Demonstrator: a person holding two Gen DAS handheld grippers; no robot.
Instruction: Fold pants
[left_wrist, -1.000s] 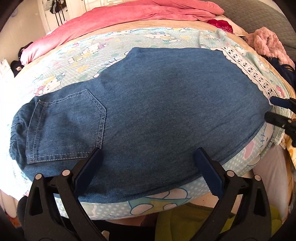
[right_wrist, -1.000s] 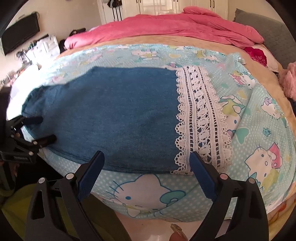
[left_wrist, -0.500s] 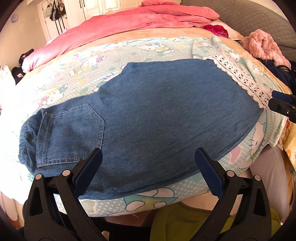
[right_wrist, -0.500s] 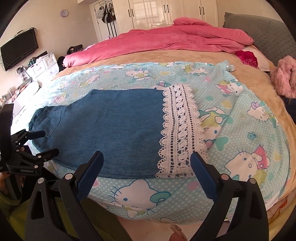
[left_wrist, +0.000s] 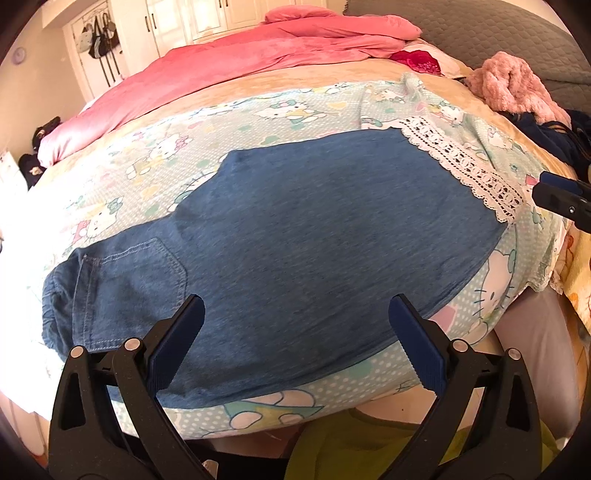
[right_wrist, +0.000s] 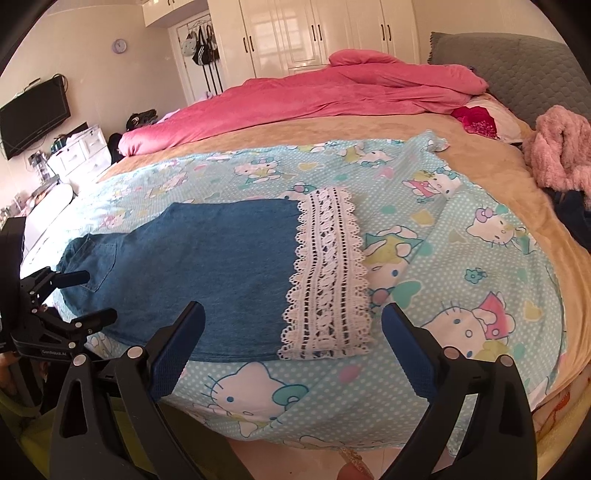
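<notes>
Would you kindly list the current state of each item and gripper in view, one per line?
Blue denim pants with white lace hem: lying flat on the bed, legs stacked, not yet folded across.
Cartoon-cat print sheet: spread under the pants.
Pink quilt: bunched at the far side.
Fluffy pink garment: crumpled in a heap.
Left gripper: open, empty.
Right gripper: open, empty.

Both claws — left claw (left_wrist: 295, 332), right claw (right_wrist: 293, 338) — agape
</notes>
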